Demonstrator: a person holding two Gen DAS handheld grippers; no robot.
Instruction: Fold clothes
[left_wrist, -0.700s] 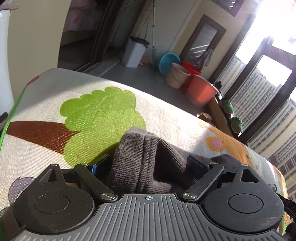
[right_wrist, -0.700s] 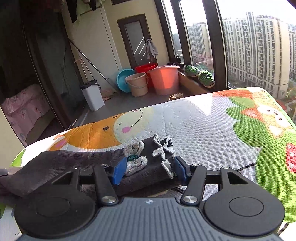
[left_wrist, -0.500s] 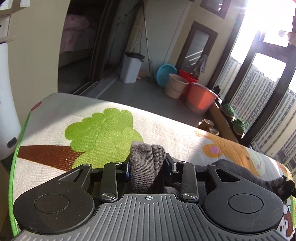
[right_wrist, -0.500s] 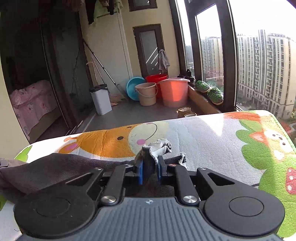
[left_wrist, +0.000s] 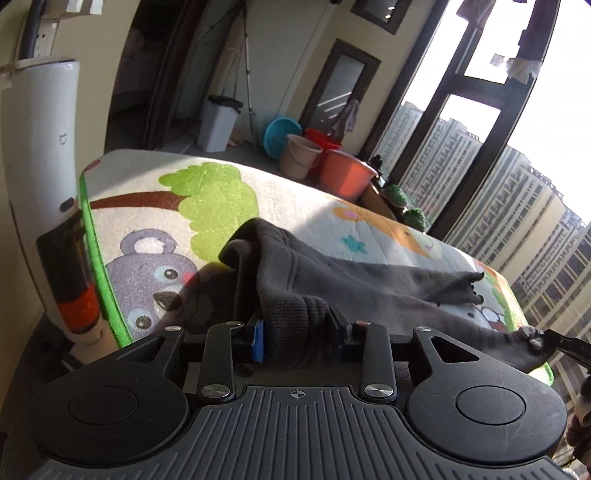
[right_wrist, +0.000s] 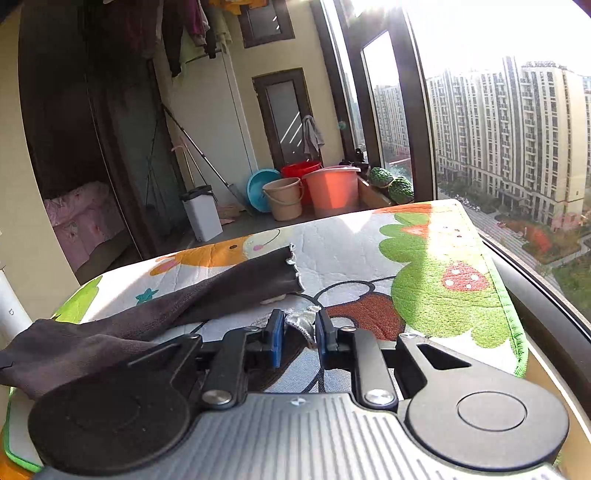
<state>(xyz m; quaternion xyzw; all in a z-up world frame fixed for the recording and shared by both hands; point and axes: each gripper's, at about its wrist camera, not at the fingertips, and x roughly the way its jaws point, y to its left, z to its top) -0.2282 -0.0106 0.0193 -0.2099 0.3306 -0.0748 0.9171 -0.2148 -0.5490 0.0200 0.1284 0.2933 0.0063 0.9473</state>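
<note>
Both grippers have clamped and lifted — left gripper (left_wrist: 297, 338) grasps the dark garment's (left_wrist: 369, 280) ribbed end, right gripper (right_wrist: 299, 338) probably its frayed hem; it hangs stretched above the mat-covered worktop (right_wrist: 369, 243) — ready for folding

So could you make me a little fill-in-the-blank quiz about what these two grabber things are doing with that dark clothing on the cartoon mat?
1. The left gripper is shut on the ribbed ____ end of the grey trousers.
2. The right gripper pinches a leg end with a frayed ____ edge.
3. The trousers lie partly lifted above a play mat printed with cartoon ____.
4. Behind the mat, the big bucket on the floor is ____ in colour.

Missing words: waistband; whitish; animals; orange
</note>
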